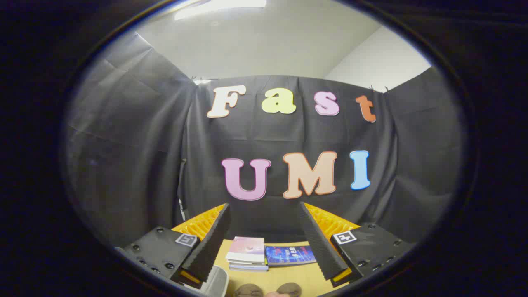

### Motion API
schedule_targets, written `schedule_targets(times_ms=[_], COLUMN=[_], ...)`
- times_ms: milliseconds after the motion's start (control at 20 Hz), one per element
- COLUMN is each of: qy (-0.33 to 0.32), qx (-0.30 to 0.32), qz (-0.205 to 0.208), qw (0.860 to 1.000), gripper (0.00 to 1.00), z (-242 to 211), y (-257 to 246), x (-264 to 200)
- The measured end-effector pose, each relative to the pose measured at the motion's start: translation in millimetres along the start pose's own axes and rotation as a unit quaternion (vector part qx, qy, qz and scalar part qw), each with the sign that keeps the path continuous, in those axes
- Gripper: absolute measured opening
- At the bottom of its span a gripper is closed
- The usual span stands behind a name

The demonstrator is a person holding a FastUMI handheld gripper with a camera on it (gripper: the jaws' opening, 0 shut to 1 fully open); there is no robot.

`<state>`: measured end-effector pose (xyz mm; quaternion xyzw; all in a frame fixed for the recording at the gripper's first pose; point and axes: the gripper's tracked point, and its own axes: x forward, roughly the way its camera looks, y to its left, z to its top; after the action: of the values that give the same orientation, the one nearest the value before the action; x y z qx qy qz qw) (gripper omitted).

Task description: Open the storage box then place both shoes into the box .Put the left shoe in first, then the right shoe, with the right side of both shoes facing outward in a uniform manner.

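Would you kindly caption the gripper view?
Open claw raised above the table, books lying between its fingers.

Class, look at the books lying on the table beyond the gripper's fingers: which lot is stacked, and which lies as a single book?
The pink-covered books form the stack, several piled up. The blue book beside them lies flat alone. The gripper is open, holding nothing.

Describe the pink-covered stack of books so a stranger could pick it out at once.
Start at the wooden table before the black cloth wall. Between the open gripper fingers lie two book items. The pink-covered stack is several books high; the blue book beside it lies flat, alone.
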<state>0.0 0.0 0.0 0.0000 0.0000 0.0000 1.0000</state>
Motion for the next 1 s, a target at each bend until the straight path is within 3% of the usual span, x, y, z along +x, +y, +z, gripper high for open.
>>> schedule_targets(times_ms=[300, 600, 1000], qy=[0.009, 0.013, 0.121], qx=[0.01, 0.001, 0.021], qz=[-0.036, -0.043, 0.014], qw=[0.999, 0.999, 0.992], gripper=[1.0, 1.0, 1.0], z=[-4, -8, -99], y=[1, 10, 44], x=[9, 6, 1])
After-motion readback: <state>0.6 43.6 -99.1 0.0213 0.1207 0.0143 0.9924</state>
